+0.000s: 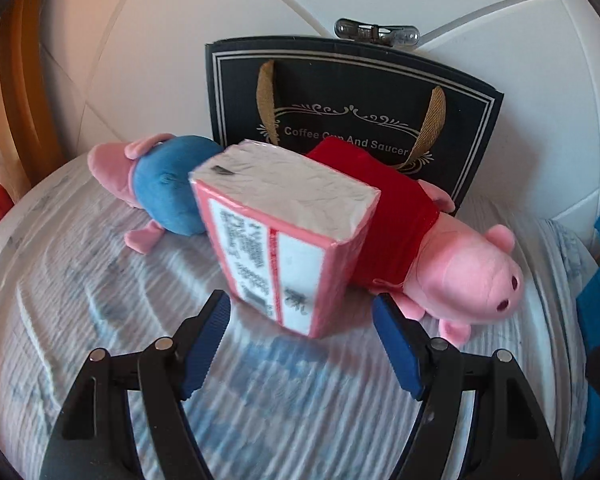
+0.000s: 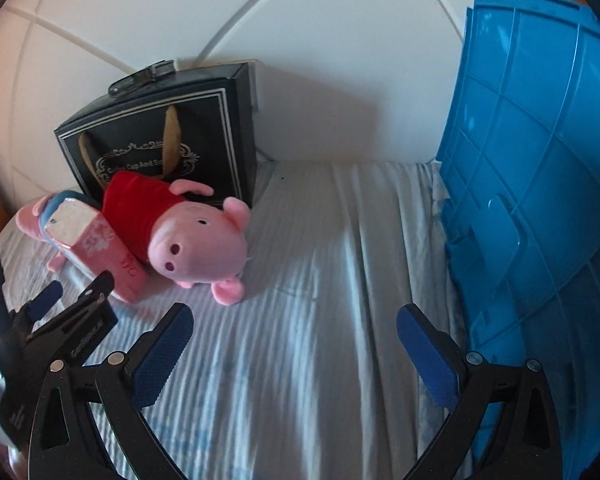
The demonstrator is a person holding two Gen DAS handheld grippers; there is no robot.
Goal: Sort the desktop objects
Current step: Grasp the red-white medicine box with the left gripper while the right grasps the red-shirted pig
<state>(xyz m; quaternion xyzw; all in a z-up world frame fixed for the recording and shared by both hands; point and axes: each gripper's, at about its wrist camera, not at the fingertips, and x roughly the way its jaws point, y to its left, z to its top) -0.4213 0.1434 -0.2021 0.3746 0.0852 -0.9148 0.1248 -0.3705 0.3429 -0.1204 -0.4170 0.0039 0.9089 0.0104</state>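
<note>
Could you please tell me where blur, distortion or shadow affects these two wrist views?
Left wrist: the tissue pack label is smeared by motion blur and the striped cloth streaks; right wrist: fisheye bends the blue crate, and the black gift bag shadows the wall.

The print on the tissue pack point(image 1: 284, 236) is blurred beyond reading. The blue-dressed plush pig point(image 1: 156, 188) is partly hidden behind that pack, and the blue crate point(image 2: 540, 208) is cut off by the right edge of the right wrist view.
</note>
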